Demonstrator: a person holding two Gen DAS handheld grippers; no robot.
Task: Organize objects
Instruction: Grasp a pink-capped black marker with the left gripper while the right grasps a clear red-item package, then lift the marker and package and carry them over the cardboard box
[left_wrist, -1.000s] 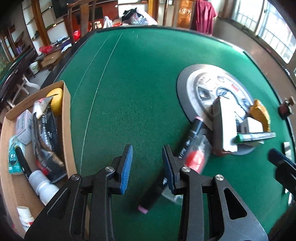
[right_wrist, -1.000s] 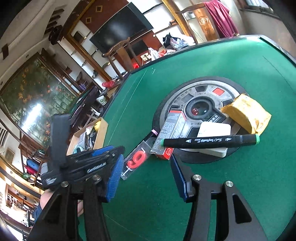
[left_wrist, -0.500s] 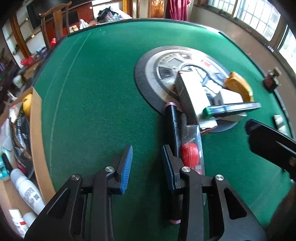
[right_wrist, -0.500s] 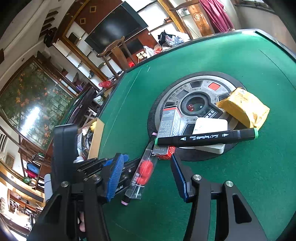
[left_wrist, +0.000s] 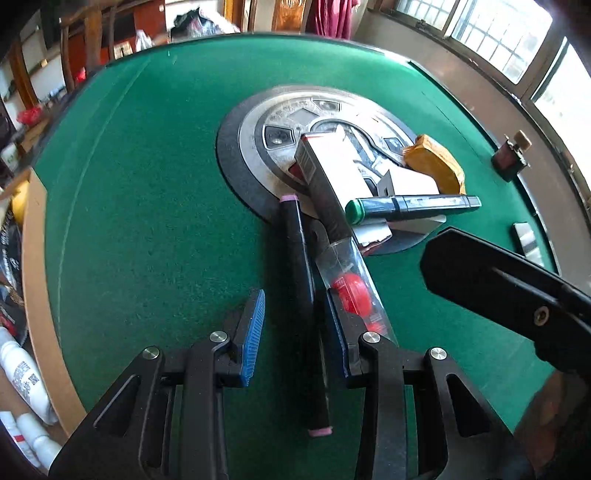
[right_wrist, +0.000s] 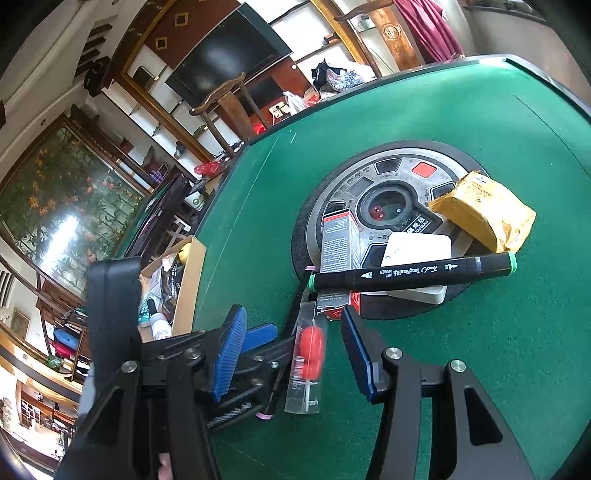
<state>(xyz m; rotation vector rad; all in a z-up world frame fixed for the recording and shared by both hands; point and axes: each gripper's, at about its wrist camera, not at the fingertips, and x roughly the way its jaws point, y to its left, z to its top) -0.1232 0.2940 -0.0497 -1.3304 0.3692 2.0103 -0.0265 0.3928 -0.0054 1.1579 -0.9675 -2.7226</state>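
Note:
My left gripper (left_wrist: 295, 332) is open and points down at the green felt. A black marker with pink ends (left_wrist: 299, 266) lies lengthwise between its blue pads, closer to the right pad, and neither pad presses on it. Just right of it lies a clear packet with a red piece inside (left_wrist: 351, 291). My right gripper (right_wrist: 293, 354) hangs open over that clear packet (right_wrist: 310, 354) without touching it. A black-and-white carton (left_wrist: 328, 173), a green-capped marker (left_wrist: 410, 206), a white box (right_wrist: 417, 247) and a yellow snack packet (right_wrist: 484, 210) are piled on the table's round centre disc (left_wrist: 251, 122).
A cardboard box (left_wrist: 33, 295) with white bottles and other items stands at the table's left edge. A small dark red object (left_wrist: 509, 158) and a white tile (left_wrist: 524, 236) lie near the right rim. Chairs, shelves and windows surround the table.
My left gripper has swung right from beside the cardboard box to the pile, and the pink-ended marker now lies between its jaws. The right gripper has stayed put.

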